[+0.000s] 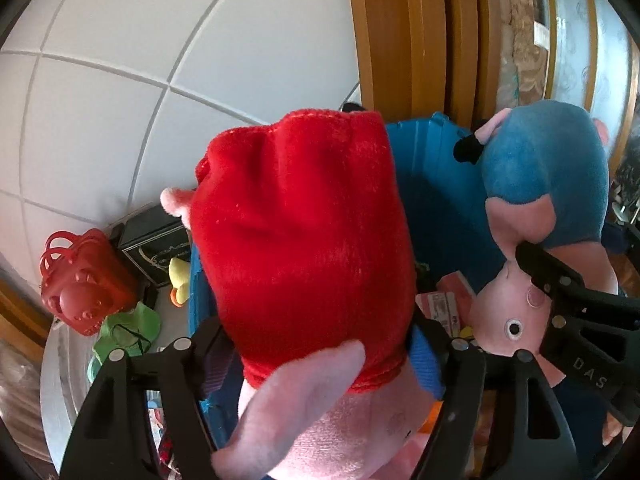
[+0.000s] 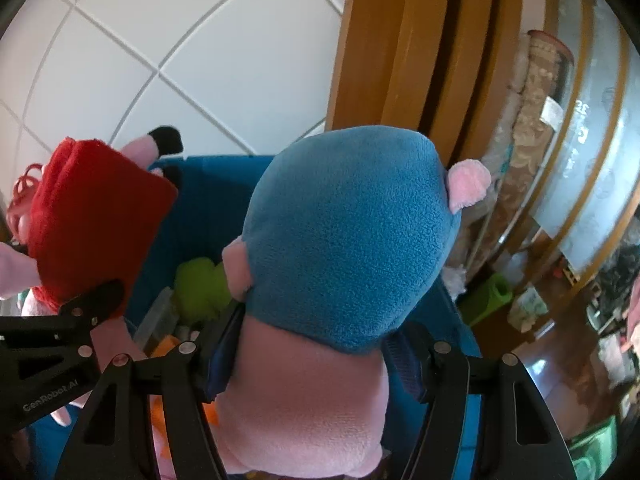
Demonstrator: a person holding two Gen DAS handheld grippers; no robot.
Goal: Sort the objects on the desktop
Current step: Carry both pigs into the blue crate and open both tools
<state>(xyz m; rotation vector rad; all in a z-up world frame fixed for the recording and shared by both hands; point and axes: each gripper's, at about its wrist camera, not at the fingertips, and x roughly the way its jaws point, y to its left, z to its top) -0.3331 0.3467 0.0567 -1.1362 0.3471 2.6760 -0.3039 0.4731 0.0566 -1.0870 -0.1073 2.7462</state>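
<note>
My left gripper (image 1: 316, 364) is shut on a pink pig plush in a red dress (image 1: 304, 216), held upside down over a blue bin (image 1: 436, 184). My right gripper (image 2: 308, 344) is shut on a pink pig plush in a blue shirt (image 2: 348, 240), also upside down above the blue bin (image 2: 200, 192). The blue-shirted plush (image 1: 548, 172) and the right gripper's finger (image 1: 568, 292) show at the right of the left wrist view. The red-dressed plush (image 2: 92, 216) and the left gripper's finger (image 2: 72, 316) show at the left of the right wrist view.
The bin holds a green plush (image 2: 200, 284), orange items and packets (image 1: 444, 304). Left of the bin are a red plastic basket (image 1: 80, 280), a black box (image 1: 156, 244), a yellow duck toy (image 1: 180, 276) and a green item (image 1: 132, 328). A tiled wall and a wooden door frame (image 2: 404, 60) stand behind.
</note>
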